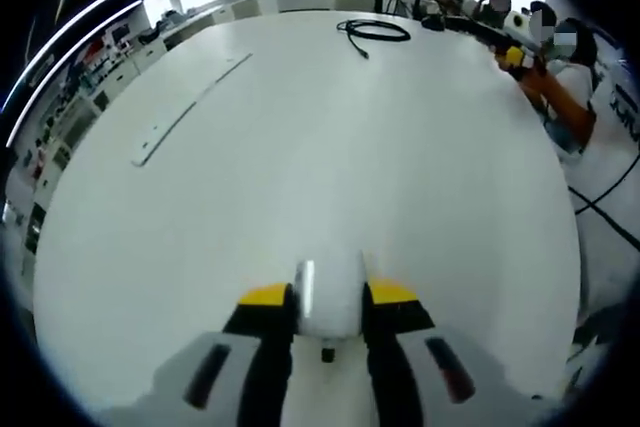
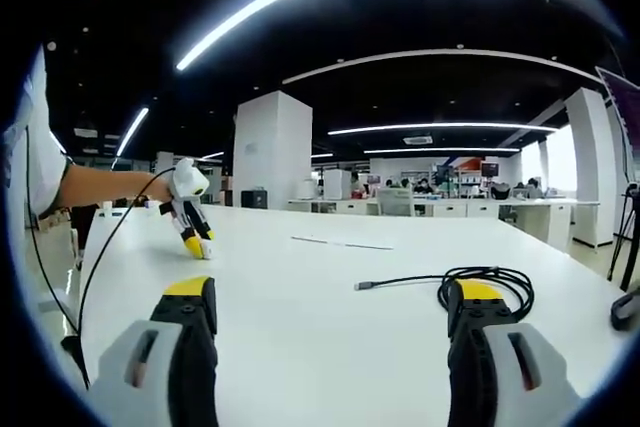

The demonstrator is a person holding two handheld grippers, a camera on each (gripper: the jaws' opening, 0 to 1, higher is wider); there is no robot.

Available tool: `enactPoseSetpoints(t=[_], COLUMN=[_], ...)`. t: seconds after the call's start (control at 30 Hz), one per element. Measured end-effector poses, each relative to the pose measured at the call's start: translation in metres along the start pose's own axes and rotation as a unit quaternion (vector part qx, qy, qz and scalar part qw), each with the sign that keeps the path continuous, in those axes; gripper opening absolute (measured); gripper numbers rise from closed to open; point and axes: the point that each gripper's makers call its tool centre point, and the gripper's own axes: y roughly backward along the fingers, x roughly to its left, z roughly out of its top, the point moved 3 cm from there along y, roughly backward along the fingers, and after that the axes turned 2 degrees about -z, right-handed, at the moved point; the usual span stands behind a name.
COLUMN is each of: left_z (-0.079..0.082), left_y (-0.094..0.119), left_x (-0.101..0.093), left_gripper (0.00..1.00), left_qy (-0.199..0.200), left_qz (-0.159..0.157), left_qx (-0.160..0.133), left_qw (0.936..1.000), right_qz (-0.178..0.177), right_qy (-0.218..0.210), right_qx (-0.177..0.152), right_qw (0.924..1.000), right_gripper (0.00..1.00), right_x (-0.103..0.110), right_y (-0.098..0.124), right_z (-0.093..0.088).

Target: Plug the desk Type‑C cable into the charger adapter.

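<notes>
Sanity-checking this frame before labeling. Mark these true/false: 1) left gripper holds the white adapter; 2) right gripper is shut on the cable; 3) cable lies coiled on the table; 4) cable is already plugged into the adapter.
1) True: the left gripper is shut on the white adapter.
2) False: the right gripper is open and holds nothing.
3) True: the black cable lies coiled on the white table, its plug end free.
4) False: the cable is apart from the adapter.
</notes>
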Motion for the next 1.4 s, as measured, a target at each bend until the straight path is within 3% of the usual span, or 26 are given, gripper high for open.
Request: enactPoseSetpoints(t=[0.27,0.57,1.4], left_z=[0.0031,0.0098,0.0097], left_y=[-0.003,-0.0055,-0.0055], left_x=[0.0011,-0.0041,-0.0084], left_gripper=[0.26,0.26,0.26], left_qy=[0.004,-0.009,-0.018], left_qz=[-0.01,-0.021,-0.024], left_qx=[0.019,-0.006,-0.033], left_qw=[0.9998,0.9997,0.999], right_qz=[-0.002,-0.002,0.0], right_qy=[-0.002,0.001,0.005], right_qx=[0.0,0.006,0.015], right_qw=[1.0,1.0,0.9999], right_gripper=[0.97,0.97,0.96], right_x=[-0.0006,0.001,0.0015], right_y=[-0.0001,0.001,-0.0023], right_z=[0.0005,-0.0007,-0.0041])
